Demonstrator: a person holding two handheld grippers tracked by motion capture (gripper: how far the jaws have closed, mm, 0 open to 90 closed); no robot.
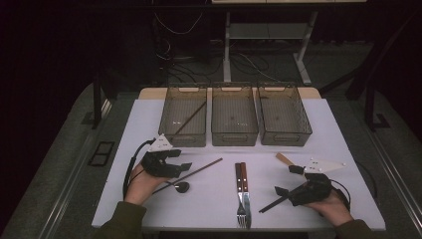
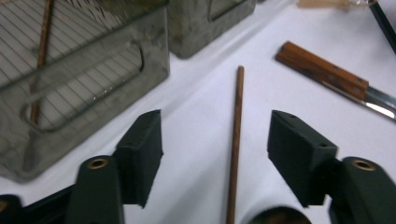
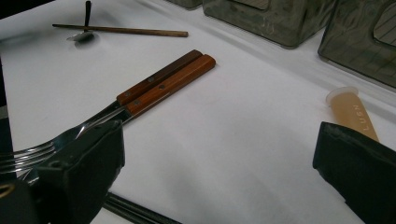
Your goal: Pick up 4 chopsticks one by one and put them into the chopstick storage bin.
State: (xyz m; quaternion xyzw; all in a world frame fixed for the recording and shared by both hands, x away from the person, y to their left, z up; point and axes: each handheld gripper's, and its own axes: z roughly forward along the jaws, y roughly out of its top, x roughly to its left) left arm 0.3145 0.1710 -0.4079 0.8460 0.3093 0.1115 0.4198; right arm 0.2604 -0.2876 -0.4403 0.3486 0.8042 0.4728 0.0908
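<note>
Both grippers, left gripper point(image 1: 175, 163) and right gripper point(image 1: 287, 180), are black, each topped by a pale three-cornered plate with small dark dots. Brass-ringed screw holes mark the jaw arms. Black cables loop off. The sleeves point(image 1: 122, 219) look olive, perhaps.

dark room, grey floor point(image 1: 50, 164), cables point(image 1: 249, 62), desk legs point(image 1: 227, 50)

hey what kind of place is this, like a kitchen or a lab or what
Probably a lab or recording setup, not a kitchen: a white table with three mesh bins, laid-out cutlery, and cables on the floor behind.
</note>
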